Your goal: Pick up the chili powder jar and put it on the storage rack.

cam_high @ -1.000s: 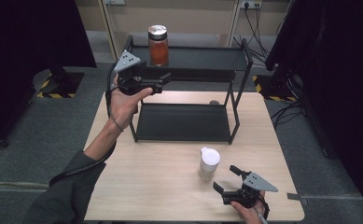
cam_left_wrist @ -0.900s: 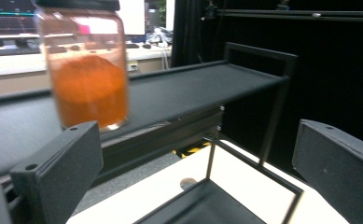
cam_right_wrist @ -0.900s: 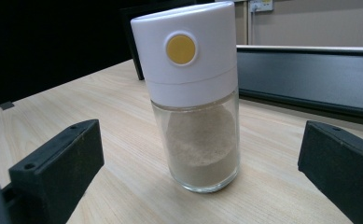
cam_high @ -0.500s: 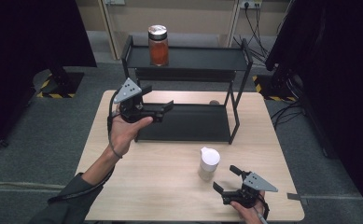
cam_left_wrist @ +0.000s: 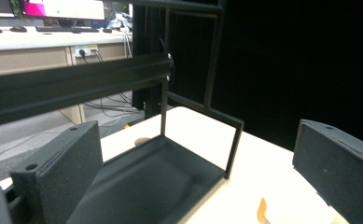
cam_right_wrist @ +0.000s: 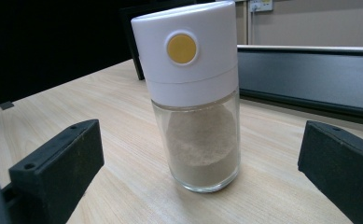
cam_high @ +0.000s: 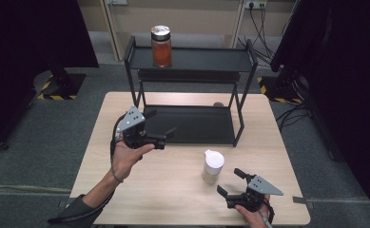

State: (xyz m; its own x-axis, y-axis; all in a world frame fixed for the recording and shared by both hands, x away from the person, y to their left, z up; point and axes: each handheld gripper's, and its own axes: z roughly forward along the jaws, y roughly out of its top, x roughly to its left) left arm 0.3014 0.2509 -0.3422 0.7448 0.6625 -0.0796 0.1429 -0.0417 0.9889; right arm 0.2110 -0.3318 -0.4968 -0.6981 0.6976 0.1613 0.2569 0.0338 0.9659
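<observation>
Left gripper (cam_high: 161, 128) drawn back from rack (cam_high: 192, 124), shaker (cam_high: 213, 166) nearby

**Colours on and around the table**

Ahead of the right gripper (cam_right_wrist: 198, 186), with its black jaws, stands a clear shaker (cam_right_wrist: 192, 93) of beige powder, white-capped with a yellow-orange dot. Beyond the left gripper (cam_high: 161, 130): a black rack (cam_high: 192, 124), an orange-brown jar (cam_high: 161, 46), silver-lidded. Pale wood-grain table (cam_high: 173, 190).

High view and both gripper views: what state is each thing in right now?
Left gripper: jaws open, empty, in front of the rack's lower shelf.
Right gripper: jaws open, empty, aimed at the shaker.
Shaker: upright on the table, white cap shut, about half full of pale powder.
Jar: upright on the rack's top shelf, lid on.
Rack: lower shelf bare.
</observation>
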